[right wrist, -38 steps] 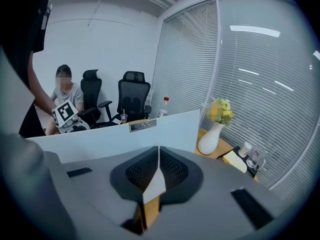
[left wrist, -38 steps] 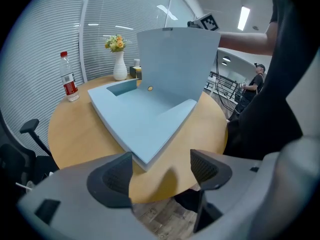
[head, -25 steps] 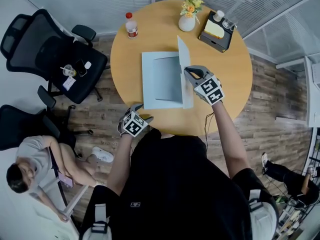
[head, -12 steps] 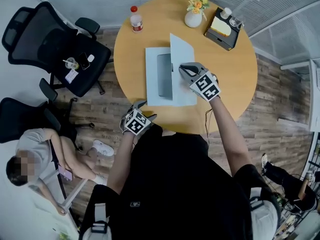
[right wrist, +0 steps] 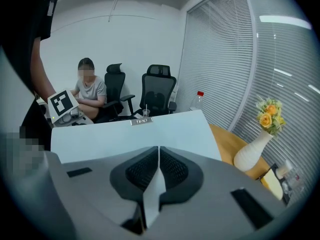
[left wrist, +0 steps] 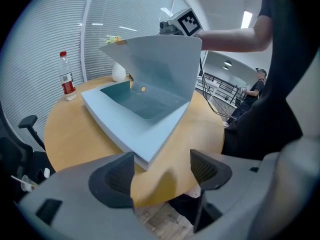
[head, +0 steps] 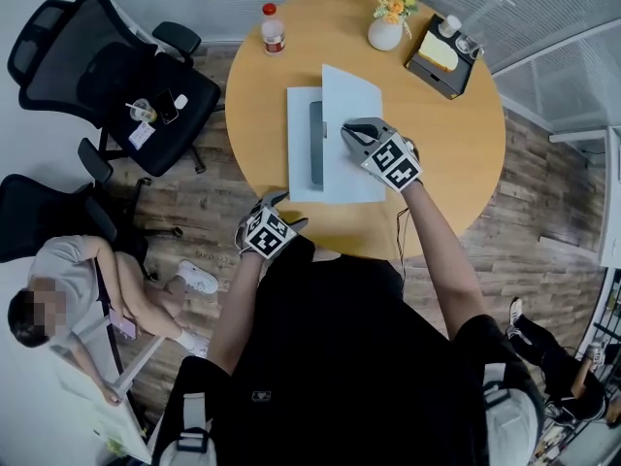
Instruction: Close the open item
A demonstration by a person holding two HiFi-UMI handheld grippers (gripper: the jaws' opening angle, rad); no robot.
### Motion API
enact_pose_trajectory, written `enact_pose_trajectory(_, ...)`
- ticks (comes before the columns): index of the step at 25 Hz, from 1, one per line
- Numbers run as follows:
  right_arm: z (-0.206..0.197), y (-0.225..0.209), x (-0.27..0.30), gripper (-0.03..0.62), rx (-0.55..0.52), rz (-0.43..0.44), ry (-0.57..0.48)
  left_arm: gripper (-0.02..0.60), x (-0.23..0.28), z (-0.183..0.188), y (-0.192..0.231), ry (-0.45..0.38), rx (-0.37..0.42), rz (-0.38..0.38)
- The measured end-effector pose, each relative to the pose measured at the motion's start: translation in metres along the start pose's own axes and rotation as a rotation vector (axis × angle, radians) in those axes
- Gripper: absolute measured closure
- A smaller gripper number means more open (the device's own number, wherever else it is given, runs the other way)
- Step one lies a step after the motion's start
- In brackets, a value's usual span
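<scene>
While the round tabletop (head: 446, 144) of pale, smooth wood carries several things, the laptop (head: 335, 153) lies near its middle. It is a thin, flat slab of light grey-blue with straight edges and sharp corners. Its lid (head: 351, 95) is tilted over the base, only partly shut, and a dark strip of the inside shows between them in the head view. The right gripper (head: 351, 132) is at the free edge of the lid. In the right gripper view its black jaws, with a fine mesh texture, are pressed together on that thin pale edge. The left gripper (head: 285, 210) hangs at the near rim of the tabletop, just short of the laptop's near corner. Its jaws stand apart with nothing between them. At the far side stand a clear plastic bottle (head: 274, 27) with a red cap and a rounded white vase (head: 385, 33) with yellow flowers.
</scene>
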State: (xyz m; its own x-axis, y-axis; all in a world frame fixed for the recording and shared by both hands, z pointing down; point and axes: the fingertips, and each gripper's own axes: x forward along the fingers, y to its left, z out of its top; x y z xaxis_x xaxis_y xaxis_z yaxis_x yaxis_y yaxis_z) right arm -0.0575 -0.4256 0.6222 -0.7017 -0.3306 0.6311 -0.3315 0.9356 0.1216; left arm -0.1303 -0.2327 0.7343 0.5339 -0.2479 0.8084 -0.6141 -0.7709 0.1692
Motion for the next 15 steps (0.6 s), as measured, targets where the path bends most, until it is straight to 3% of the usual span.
enact_pose_trajectory(15, -0.007, 0.018, 0.035, 0.586, -0.016, 0.066, 0.058, 0.229, -0.001, 0.004, -0.001, -0.008, -0.02, -0.002)
